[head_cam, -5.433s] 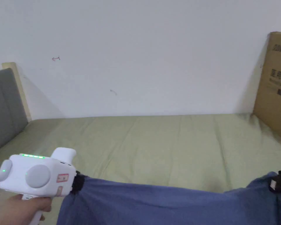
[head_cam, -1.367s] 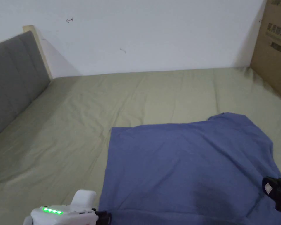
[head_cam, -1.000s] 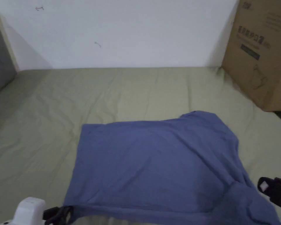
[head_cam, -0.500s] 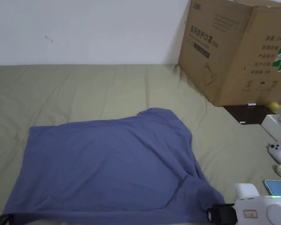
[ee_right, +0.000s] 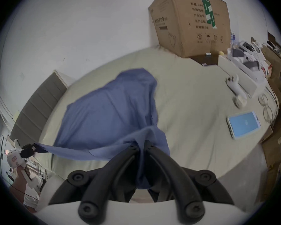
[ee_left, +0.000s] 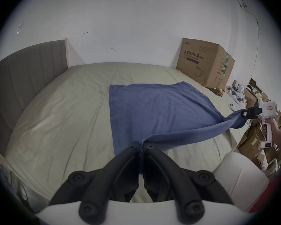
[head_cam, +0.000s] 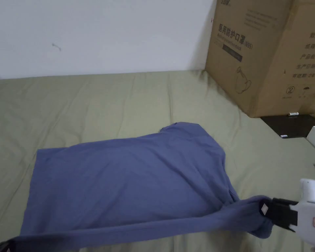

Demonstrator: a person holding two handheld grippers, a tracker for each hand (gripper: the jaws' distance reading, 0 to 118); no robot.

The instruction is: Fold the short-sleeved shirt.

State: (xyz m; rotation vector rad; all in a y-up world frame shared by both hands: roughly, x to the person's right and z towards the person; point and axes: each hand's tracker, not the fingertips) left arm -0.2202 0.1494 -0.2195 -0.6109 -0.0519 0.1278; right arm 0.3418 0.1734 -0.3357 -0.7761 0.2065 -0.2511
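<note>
On the bed (head_cam: 88,98), in the head view, one blue shirt (head_cam: 127,183) lies spread over the olive sheet, its near edge lifted off the bed and pulled into a taut band. The right gripper (head_cam: 264,208), white with black jaws, is clamped on the band's right end, where the soft cloth bunches. One cardboard box (head_cam: 268,55) stands at the bed's far right corner against the white wall.

In the left gripper view, the left gripper (ee_left: 141,145) has its two black jaws closed on the shirt's near left corner; the cloth comes out from between the tips. The band runs right to the right gripper, held in a hand (ee_left: 276,129). A grey padded headboard (ee_left: 23,76) stands at the left.

In the right gripper view, the two jaws pinch a fold of shirt that hangs down between them. The band stretches left to the left gripper. One phone (ee_right: 242,125) lies on the sheet at the right.
</note>
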